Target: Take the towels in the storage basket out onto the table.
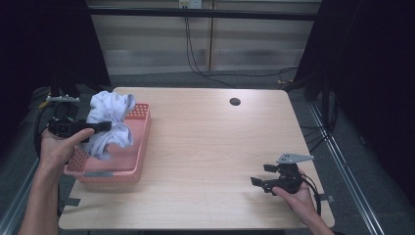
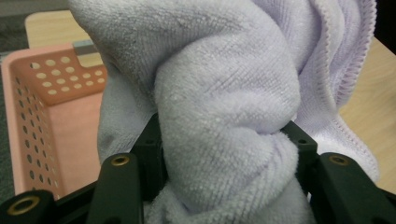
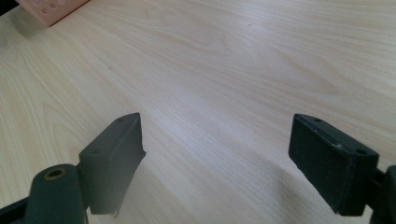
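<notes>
The left gripper (image 1: 100,127) is clenched on a pale lilac towel (image 1: 110,122); in the left gripper view the cloth (image 2: 224,126) bulges thick between the two black jaws, which pinch it at a gathered waist, so the jaws stand part-way apart only because of the bulk between them; that mid-bunch hold looks chosen so the whole towel comes up in one lump rather than trailing. The towel hangs above the pink perforated basket (image 1: 139,161) at the near left of the table (image 1: 210,147); its upper folds rise over the far rim, and its lower end droops towards the basket floor, though I cannot tell whether it touches; I judge it is being lifted out or lowered in, and the pictures alone do not settle which. Apart from the towel, the basket's floor looks bare, with nothing else lying in it. The right gripper (image 1: 262,183) rests low at the near right, well apart from the basket, jaws released and wide with only bare wood (image 3: 224,84) between them; it seems parked out of the way.
</notes>
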`<state>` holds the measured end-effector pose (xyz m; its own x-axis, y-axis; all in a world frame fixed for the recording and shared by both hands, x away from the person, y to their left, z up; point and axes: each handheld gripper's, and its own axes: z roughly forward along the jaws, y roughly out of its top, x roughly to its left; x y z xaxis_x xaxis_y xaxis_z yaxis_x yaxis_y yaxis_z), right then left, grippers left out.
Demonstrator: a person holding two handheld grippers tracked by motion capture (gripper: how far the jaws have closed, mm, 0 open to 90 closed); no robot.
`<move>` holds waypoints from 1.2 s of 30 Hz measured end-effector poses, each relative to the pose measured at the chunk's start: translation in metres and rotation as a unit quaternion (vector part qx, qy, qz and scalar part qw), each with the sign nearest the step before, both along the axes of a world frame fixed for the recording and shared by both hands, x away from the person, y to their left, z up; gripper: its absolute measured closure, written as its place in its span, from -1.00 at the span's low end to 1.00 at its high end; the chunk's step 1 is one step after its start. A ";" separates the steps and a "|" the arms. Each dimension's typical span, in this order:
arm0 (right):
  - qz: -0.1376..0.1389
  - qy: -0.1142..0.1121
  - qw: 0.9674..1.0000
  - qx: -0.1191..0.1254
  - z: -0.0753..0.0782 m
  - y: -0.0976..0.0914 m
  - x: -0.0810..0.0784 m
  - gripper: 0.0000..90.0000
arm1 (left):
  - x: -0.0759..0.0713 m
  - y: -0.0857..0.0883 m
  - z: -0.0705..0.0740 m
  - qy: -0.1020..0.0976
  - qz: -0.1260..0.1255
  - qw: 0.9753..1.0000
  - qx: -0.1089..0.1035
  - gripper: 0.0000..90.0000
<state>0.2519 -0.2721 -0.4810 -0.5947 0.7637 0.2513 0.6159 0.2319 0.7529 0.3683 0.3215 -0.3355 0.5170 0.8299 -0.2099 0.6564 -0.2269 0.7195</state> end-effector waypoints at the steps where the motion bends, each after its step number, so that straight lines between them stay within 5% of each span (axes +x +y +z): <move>1: -0.001 0.000 1.000 -0.001 0.000 0.000 0.000 -0.60 | 0.001 -0.001 0.001 0.000 0.003 1.000 0.000 0.04; 6: 0.000 -0.001 1.000 -0.001 0.000 0.000 0.001 -0.59 | 0.003 -0.015 0.008 0.005 -0.007 1.000 0.005 0.04; 12: 0.007 -0.007 1.000 0.010 0.001 -0.001 0.000 -0.65 | 0.004 -0.041 0.019 0.005 -0.048 0.999 0.015 0.03; 19: 0.009 -0.010 1.000 0.013 0.002 -0.003 -0.001 -0.67 | 0.003 -0.092 0.016 0.014 -0.107 0.994 0.019 0.03; 31: 0.011 -0.012 1.000 0.018 0.002 -0.004 0.000 -0.67 | 0.007 -0.168 0.006 0.016 -0.180 0.983 0.028 0.01; 36: 0.014 -0.012 1.000 0.012 0.002 -0.004 0.000 -0.67 | 0.002 -0.212 -0.005 0.021 -0.220 0.975 0.019 0.01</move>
<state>0.2521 -0.2759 -0.4788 -0.6214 0.7411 0.2542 0.5909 0.2303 0.7732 0.3700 0.1098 -0.3401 0.8166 0.5373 -0.2110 0.5176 -0.5199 0.6796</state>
